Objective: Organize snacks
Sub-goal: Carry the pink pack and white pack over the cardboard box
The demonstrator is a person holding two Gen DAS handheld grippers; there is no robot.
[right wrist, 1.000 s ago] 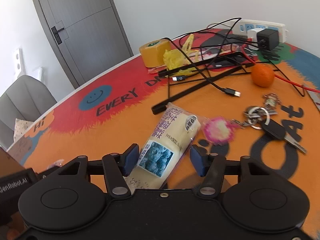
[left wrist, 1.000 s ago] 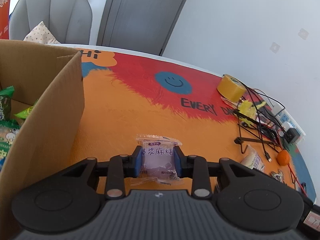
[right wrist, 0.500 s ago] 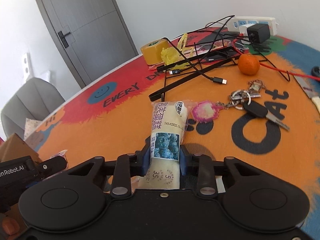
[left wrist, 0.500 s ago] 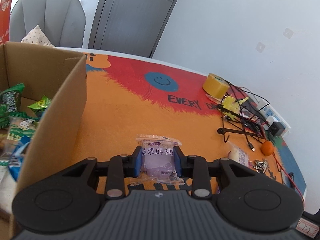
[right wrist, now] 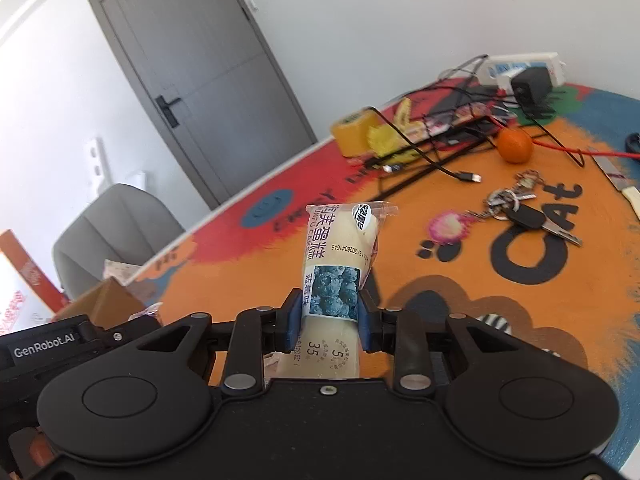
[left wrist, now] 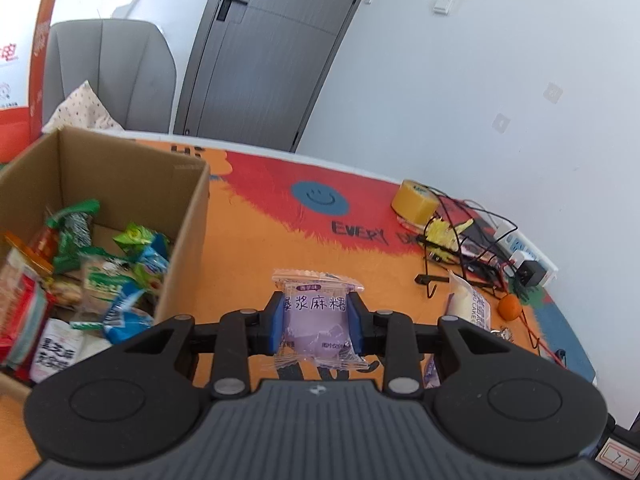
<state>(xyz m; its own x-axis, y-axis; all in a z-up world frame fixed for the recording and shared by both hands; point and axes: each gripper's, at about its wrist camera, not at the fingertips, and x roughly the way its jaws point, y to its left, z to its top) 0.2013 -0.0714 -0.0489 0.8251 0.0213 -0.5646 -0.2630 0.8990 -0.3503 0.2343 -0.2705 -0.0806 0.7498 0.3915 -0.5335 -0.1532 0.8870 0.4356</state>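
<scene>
Orange desk (left wrist: 248,240) below; left gripper (left wrist: 316,322) clamping purple mochi packet (left wrist: 316,312), right gripper (right wrist: 330,320) newly clamped on pale blueberry cake roll (right wrist: 338,264), now lifted.

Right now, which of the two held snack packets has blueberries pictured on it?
The long cream cake packet in the right gripper, with the blueberry label. The left gripper holds a squarer purple packet that has only lettering.
</scene>
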